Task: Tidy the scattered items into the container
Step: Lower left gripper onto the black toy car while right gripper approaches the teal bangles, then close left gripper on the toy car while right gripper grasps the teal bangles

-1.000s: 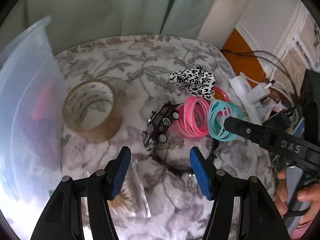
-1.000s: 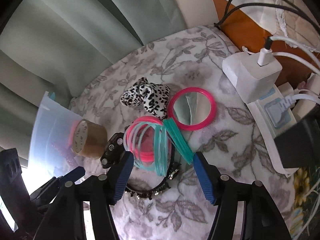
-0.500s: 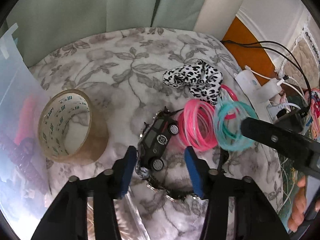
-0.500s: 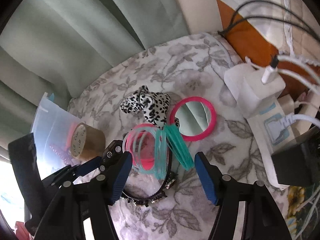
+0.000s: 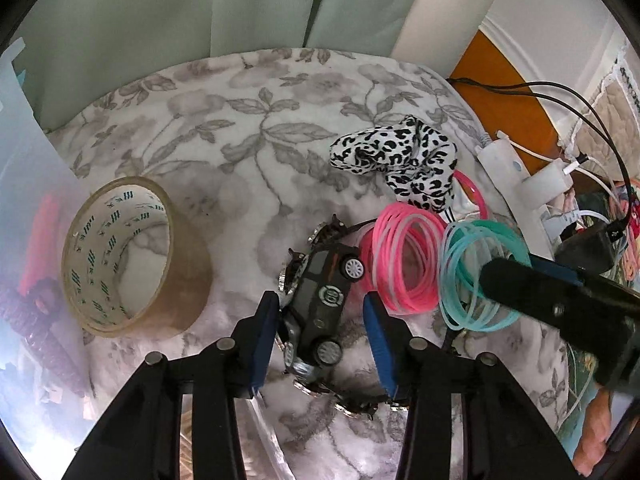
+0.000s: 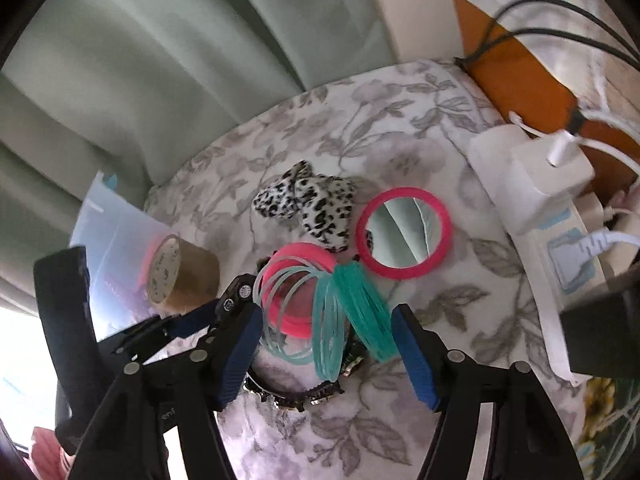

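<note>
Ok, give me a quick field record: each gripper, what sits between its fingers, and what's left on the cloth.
left gripper: open, has been closing, straddles the toy car, right pad clear of it
right gripper: open, has been opening, around the pink bangles and teal bangles
container: at left edge, clear plastic
also on cloth: tape roll, leopard scrunchie, pink mirror

container (image 5: 24, 184) cut off, contents blurred
</note>
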`<state>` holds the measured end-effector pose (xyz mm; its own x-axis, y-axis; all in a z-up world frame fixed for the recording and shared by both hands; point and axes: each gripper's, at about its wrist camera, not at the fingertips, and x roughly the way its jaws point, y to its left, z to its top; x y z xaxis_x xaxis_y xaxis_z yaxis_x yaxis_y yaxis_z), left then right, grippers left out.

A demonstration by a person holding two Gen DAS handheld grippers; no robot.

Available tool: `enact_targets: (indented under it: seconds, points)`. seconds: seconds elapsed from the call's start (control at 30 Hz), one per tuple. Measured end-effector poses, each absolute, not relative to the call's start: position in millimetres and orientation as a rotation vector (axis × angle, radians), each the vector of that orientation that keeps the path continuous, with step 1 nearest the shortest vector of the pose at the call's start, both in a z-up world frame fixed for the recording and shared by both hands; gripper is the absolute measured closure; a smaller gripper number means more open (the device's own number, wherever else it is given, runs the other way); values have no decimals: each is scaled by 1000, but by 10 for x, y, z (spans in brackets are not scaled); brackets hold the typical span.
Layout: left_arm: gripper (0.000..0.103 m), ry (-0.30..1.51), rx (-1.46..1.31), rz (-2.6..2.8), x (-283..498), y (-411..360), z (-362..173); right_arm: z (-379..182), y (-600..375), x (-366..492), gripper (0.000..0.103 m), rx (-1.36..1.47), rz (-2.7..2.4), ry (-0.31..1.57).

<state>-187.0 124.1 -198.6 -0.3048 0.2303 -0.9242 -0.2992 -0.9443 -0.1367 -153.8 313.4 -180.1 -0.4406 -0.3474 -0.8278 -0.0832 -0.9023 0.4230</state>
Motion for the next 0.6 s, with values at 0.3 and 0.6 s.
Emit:
enact_targets:
  seconds: [0.3,0.6]
  points:
    - [63,56,-1628,2308,-1917,1191,-1988,-1824,2955,-1536,32,1550,-2411,-625]
    - [69,7,-1630,2292,-1958,1124,-1943,-2008,3111,-1561,62,1662,-2410,-750]
